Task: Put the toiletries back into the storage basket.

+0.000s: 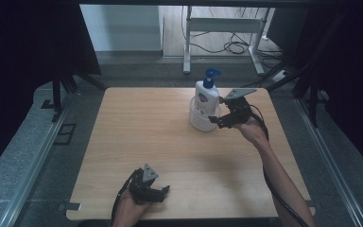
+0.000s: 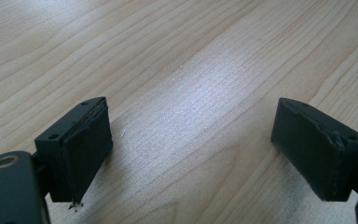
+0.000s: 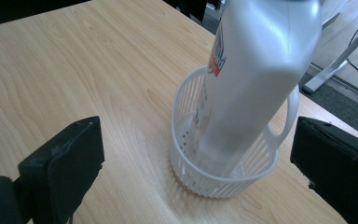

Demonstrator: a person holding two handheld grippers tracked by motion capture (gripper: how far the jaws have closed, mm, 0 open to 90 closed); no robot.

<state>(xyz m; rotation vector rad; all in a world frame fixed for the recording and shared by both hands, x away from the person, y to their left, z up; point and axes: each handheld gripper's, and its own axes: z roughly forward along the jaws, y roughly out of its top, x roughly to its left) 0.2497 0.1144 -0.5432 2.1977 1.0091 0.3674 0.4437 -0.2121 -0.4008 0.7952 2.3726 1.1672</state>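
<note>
We see a white pump bottle (image 1: 206,96) with a blue pump head standing inside a small white slotted basket (image 1: 199,121) toward the far right part of the wooden table (image 1: 146,142). In the right gripper view the bottle (image 3: 256,70) leans a little against the basket's rim (image 3: 186,93), its base down among the slats; the label carries blue and orange print that we cannot read.

The right gripper (image 1: 216,119) sits just beside the basket on its right, pointing at it, held in the person's right hand (image 1: 251,128). Its jaws stand wide apart and grip nothing; in its own view the basket and bottle lie ahead between the two black pads (image 3: 70,163), seemingly clear of them.

The left gripper (image 1: 163,193) rests at the near edge of the table, well apart from the bottle, in the left hand (image 1: 131,208). Its jaws are also spread wide and empty, with bare wood grain (image 2: 191,93) between the pads (image 2: 86,149).

Beyond the table we see a white desk frame (image 1: 222,28) and loose cables (image 1: 236,46) on the floor.
</note>
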